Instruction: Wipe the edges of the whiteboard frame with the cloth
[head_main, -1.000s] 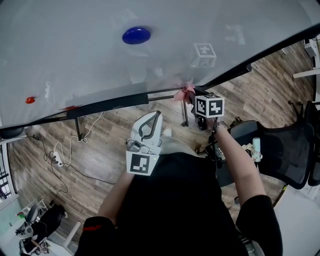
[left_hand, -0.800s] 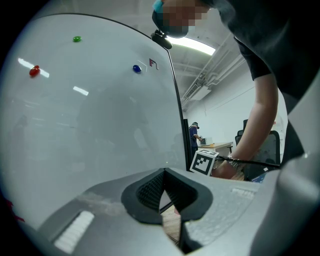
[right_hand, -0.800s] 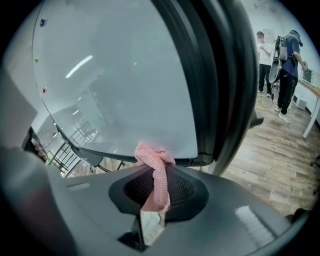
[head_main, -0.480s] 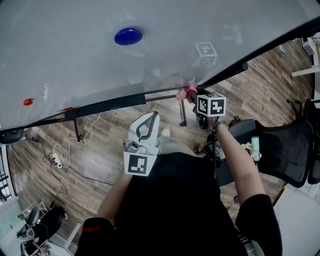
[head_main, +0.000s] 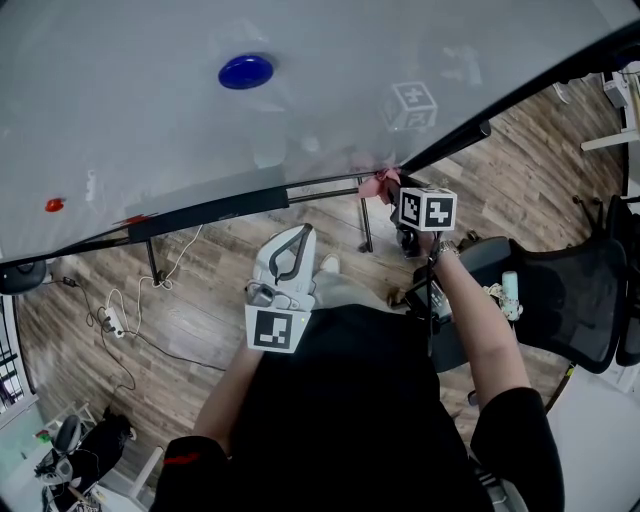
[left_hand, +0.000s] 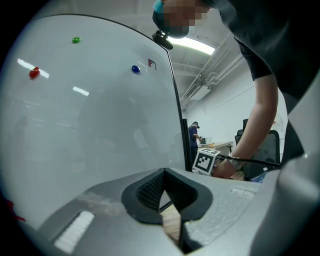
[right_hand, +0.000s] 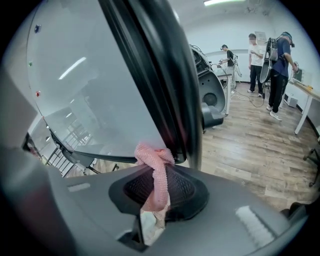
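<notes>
The right hand-held gripper has its jaws closed on the pink cloth, and the bunched end of the cloth presses against the black frame at the lower corner of the whiteboard, where the bottom edge meets the side edge. In the right gripper view the cloth runs down between the ribbed pads and a pale fold hangs below them. The left hand-held gripper is held apart from the board, close to the person's torso, pointing at the bottom edge without touching it; in its own view its jaws are together with nothing between them, only a thin sliver of the wooden floor showing past the pads. A blue magnet and a red magnet sit on the board's surface, well away from the cloth. A black office chair stands to the person's right.
</notes>
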